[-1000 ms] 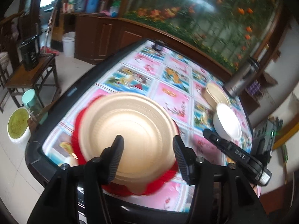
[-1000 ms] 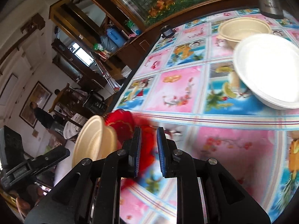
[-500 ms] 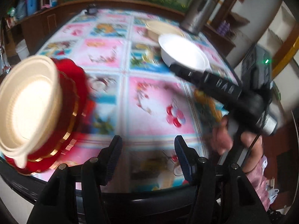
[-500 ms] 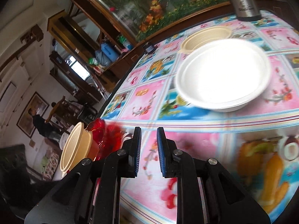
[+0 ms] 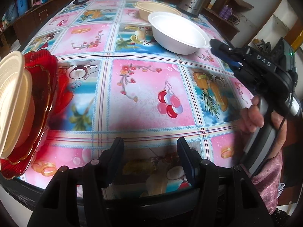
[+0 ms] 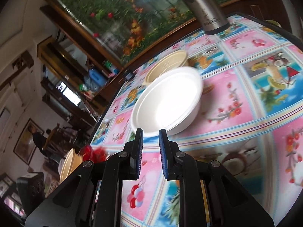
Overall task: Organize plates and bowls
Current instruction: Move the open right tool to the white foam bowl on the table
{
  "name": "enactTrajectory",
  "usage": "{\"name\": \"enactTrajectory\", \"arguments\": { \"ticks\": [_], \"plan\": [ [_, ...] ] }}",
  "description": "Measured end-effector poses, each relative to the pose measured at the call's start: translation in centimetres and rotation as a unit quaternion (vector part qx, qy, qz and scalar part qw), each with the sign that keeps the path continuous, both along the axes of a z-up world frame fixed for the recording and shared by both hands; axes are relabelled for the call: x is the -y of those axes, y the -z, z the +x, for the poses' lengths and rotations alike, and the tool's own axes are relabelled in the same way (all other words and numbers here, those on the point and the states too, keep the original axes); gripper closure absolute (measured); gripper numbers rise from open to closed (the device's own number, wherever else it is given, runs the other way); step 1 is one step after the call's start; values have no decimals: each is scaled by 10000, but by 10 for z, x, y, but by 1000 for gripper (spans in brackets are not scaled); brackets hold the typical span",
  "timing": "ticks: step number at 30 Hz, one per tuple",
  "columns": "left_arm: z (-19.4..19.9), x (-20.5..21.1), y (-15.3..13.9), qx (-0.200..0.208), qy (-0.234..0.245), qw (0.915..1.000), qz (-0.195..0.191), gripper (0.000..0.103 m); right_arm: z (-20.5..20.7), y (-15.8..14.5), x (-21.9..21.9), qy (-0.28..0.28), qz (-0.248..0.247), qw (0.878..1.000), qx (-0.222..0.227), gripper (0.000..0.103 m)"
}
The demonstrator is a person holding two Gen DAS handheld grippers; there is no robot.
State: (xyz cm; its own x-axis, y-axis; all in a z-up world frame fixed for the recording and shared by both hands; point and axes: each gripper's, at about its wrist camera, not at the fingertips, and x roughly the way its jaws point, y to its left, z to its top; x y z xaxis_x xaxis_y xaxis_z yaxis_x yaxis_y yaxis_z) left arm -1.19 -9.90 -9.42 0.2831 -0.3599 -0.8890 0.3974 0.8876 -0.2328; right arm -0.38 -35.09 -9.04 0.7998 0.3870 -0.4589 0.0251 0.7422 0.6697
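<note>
Your right tongs [image 6: 151, 135] are nearly clenched, with only a narrow gap and nothing in it, their tips just short of the near rim of the white bowl [image 6: 168, 102]. Your left tongs [image 5: 150, 148] stand released and empty over the near edge of the tabletop [image 5: 149, 87].

I'd judge the job roughly half done. At the left edge one tan dish [image 5: 13, 102] already sits nested on one red plate [image 5: 37, 111]. Still loose are two bowls: the white one, and one tan bowl [image 5: 151, 7] right behind it, close or touching, beside the steel flask [image 5: 191, 0]. Stacking those two looks like what remains.

Count: two tan pieces, one white bowl, one red plate.
</note>
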Motion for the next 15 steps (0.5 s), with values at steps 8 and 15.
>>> {"name": "enactTrajectory", "arguments": {
  "ticks": [8,15],
  "plan": [
    [32,20,-1,53,-102,9999,82,44,-4,3,19,313,137,9994,-104,86],
    [87,44,-20,669,-492,9962,258,44,-2,-10,53,456,-87,9986,-260,87]
  ]
}}
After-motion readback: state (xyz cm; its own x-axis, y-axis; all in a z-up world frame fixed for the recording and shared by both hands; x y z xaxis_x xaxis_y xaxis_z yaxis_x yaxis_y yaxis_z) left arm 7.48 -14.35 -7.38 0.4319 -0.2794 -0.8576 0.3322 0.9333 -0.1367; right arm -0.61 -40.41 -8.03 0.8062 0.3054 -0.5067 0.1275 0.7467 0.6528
